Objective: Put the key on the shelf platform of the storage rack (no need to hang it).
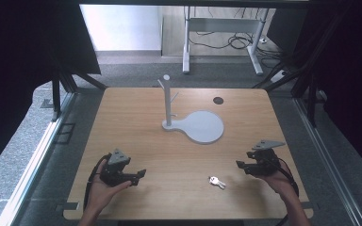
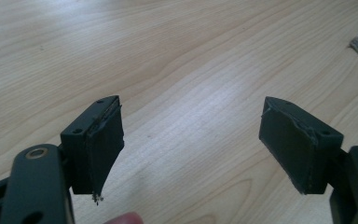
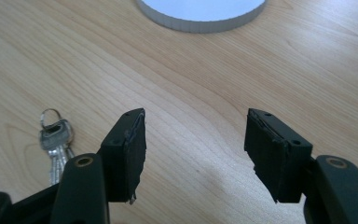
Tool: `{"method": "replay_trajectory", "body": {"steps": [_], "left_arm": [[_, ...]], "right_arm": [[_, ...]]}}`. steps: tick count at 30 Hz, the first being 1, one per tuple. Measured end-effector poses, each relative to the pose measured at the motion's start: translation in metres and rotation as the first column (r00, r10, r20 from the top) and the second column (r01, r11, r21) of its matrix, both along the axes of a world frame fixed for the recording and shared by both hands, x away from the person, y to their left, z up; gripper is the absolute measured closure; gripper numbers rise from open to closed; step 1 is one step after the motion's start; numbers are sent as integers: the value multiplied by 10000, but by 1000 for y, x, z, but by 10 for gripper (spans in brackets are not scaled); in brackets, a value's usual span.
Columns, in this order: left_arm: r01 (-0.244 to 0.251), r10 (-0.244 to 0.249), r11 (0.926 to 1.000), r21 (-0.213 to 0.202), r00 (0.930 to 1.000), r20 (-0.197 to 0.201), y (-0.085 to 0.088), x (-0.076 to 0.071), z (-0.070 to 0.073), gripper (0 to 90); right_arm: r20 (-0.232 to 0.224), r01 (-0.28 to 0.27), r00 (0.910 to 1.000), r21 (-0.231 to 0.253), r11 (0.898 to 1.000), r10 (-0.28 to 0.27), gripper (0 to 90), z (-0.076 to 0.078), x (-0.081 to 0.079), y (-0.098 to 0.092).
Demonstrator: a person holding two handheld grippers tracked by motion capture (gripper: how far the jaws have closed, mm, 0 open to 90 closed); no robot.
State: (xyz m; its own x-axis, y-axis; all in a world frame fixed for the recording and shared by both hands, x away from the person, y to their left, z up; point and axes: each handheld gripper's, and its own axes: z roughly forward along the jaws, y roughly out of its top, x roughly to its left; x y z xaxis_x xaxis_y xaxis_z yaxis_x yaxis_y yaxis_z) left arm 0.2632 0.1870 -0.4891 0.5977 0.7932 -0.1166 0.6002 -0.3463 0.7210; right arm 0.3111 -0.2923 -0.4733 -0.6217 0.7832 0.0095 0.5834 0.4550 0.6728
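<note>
Two keys (image 1: 217, 181) lie flat, blades pointing right.

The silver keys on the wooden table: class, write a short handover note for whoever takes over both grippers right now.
Left gripper: open, empty, low over the light wooden table.
Right gripper: open, empty, jaws pointing toward the keys.
Small bunch of silver keys on a ring: flat on the table near the front edge, between the grippers, untouched.
Grey stand with pegged post and round base: mid-table, nothing hanging.
Done: nothing visible. Left: likely picking up the keys.

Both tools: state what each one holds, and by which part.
Nothing is held. The left tool and right tool are both open and empty; the keys lie loose on the table between them.
</note>
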Motion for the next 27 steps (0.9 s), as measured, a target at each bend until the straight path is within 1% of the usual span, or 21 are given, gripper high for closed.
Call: {"method": "replay_trajectory", "body": {"steps": [1,2,4,5,6,7,11,12,13,14,16,17,18,19,20,22,23,25,26,27], "left_arm": [[25,-25,10000,52,10000,-4,-1,0,1,221],[25,-25,10000,52,10000,-4,-1,0,1,221],[24,-24,10000,40,10000,22,-2,-1,2,221],[24,-24,10000,40,10000,22,-2,-1,2,221],[71,-71,10000,56,10000,60,-1,-1,2,221],[67,-68,10000,53,10000,67,-2,-1,3,221],[63,-64,10000,55,9999,79,-1,-1,3,222],[62,-63,10000,58,9999,80,-1,-1,3,222],[60,-60,10000,54,10000,76,-1,-2,3,222],[69,-70,10000,55,9999,88,-1,-2,3,222],[74,-74,10000,38,9999,90,-1,-2,3,222],[38,-37,10000,-19,9999,98,-2,-2,3,222],[37,-36,10000,-7,9999,113,-1,-2,3,222],[37,-36,10000,-7,9999,113,-1,-2,3,223],[41,-41,10000,-16,9999,117,-1,-2,3,222],[40,-40,10000,-14,9999,116,-1,-2,3,222],[32,-32,10000,-28,10000,91,-2,-2,3,223],[64,-64,10000,16,9999,81,-2,-2,3,222],[42,-42,10000,-26,10000,72,-2,-2,2,223],[78,-78,10000,-17,10000,49,-2,-2,2,223]], "right_arm": [[-101,-136,9999,-152,9998,135,394,5,0,3],[-101,-136,9999,-152,9998,135,394,5,0,3],[-227,-392,9990,-366,9986,384,403,14,1,9],[-227,-392,9990,-366,9986,384,403,14,1,9],[-303,-571,9980,-513,9971,556,410,19,1,12],[-303,-571,9980,-513,9971,556,410,19,1,12],[-538,-1046,9935,-821,9911,1004,416,31,1,25],[-538,-1046,9935,-821,9911,1004,416,31,1,25],[-593,-1268,9908,-918,9877,1217,417,35,0,29],[-684,-1348,9893,-977,9860,1285,418,37,0,31],[-773,-1546,9862,-1075,9821,1467,421,40,-1,35],[-773,-1546,9862,-1075,9821,1467,421,40,-1,35],[-850,-1621,9846,-1167,9798,1528,423,41,-3,38],[-850,-1621,9846,-1167,9798,1528,423,41,-3,38],[-921,-1757,9819,-1185,9773,1654,423,43,-3,42],[-934,-1789,9813,-1193,9766,1684,424,43,-3,43],[-1044,-1896,9785,-1148,9751,1779,425,43,-4,47],[-1054,-1934,9777,-1132,9746,1818,426,43,-4,48],[-1118,-2025,9756,-1235,9715,1891,428,42,-4,51],[-1141,-2032,9753,-1246,9712,1894,432,42,-4,52]]}}
